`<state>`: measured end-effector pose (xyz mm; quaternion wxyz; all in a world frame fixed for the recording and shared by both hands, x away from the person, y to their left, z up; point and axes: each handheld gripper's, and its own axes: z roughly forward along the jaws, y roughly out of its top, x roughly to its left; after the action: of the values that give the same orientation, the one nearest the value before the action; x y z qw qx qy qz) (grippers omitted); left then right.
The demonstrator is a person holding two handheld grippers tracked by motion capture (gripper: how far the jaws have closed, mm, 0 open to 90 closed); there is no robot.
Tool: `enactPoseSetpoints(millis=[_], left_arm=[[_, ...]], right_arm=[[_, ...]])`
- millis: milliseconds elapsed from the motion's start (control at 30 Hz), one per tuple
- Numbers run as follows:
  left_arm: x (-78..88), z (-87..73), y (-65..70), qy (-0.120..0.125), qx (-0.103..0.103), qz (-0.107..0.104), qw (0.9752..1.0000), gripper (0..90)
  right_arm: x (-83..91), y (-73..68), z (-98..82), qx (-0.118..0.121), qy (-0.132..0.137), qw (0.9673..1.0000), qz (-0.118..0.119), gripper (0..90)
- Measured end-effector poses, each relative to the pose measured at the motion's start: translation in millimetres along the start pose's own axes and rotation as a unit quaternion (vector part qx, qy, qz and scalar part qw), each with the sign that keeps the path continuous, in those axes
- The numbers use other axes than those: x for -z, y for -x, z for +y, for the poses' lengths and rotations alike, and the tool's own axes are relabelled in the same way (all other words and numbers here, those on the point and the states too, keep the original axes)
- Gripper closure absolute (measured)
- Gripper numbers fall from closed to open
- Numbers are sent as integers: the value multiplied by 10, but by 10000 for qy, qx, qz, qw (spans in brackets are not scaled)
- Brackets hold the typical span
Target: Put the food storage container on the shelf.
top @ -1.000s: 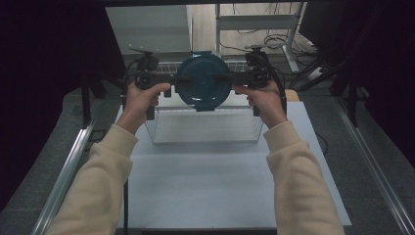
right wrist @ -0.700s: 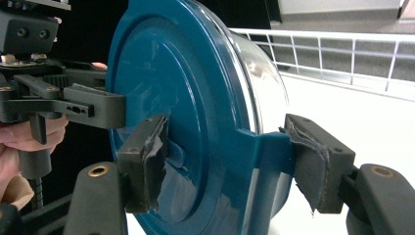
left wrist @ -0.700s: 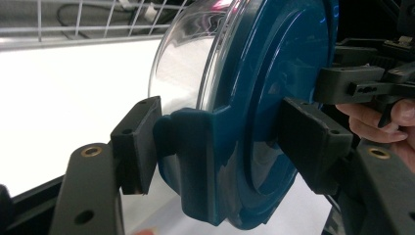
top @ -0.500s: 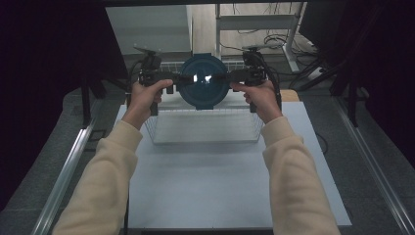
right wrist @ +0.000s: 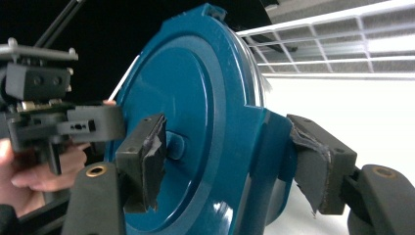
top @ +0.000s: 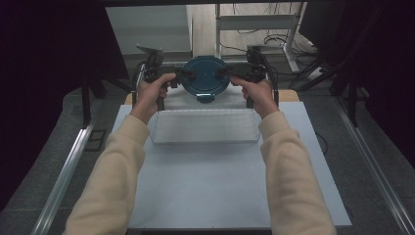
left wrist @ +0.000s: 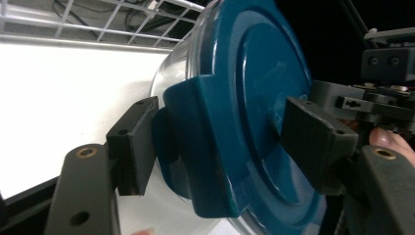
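Your left gripper (top: pixel 179 77) straddles one latch tab of the container (top: pixel 206 74); its jaws have just been opening, and the pads now stand slightly off the tab, which is between them. Your right gripper (top: pixel 226 73) clamps the opposite tab, frayed black tape on its pads (right wrist: pixel 147 156). One round container hangs tilted between the two grippers: glossy teal plastic lid (left wrist: pixel 254 98) with raised concentric rings, clear bowl beneath. No writing is legible. Just below sits one white wire basket (top: pixel 203 126) on a pale mat (top: pixel 205 186).
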<state>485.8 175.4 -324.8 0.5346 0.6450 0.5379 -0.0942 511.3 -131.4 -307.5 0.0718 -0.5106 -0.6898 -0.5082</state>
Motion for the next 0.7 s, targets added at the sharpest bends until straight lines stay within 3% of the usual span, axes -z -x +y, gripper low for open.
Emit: enactPoseSetpoints(millis=[67, 100, 233, 433, 567, 700], left_arm=[[-32, 13, -46, -3, 105, -71, 9999, 321], [-58, 24, -77, 19, 197, -84, 9998, 321], [-96, 35, -124, 128, 291, -123, 9994, 322], [-101, 23, -148, 199, 240, -196, 9993, 331], [-86, -10, -70, 290, -8, 12, 9996, 294], [21, -40, 28, 445, -257, 234, 9984, 209]], right_arm=[[-10, 25, 8, -65, -2, 10000, 11, 338], [-34, 67, 21, -207, 3, 9998, 23, 338], [-80, 131, 30, -513, 27, 9987, 6, 337], [-86, 134, 21, -448, 141, 9989, -18, 326], [-90, 37, -10, -100, 141, 9995, -249, 235], [-26, -92, -45, 279, 369, 9973, -578, 176]])
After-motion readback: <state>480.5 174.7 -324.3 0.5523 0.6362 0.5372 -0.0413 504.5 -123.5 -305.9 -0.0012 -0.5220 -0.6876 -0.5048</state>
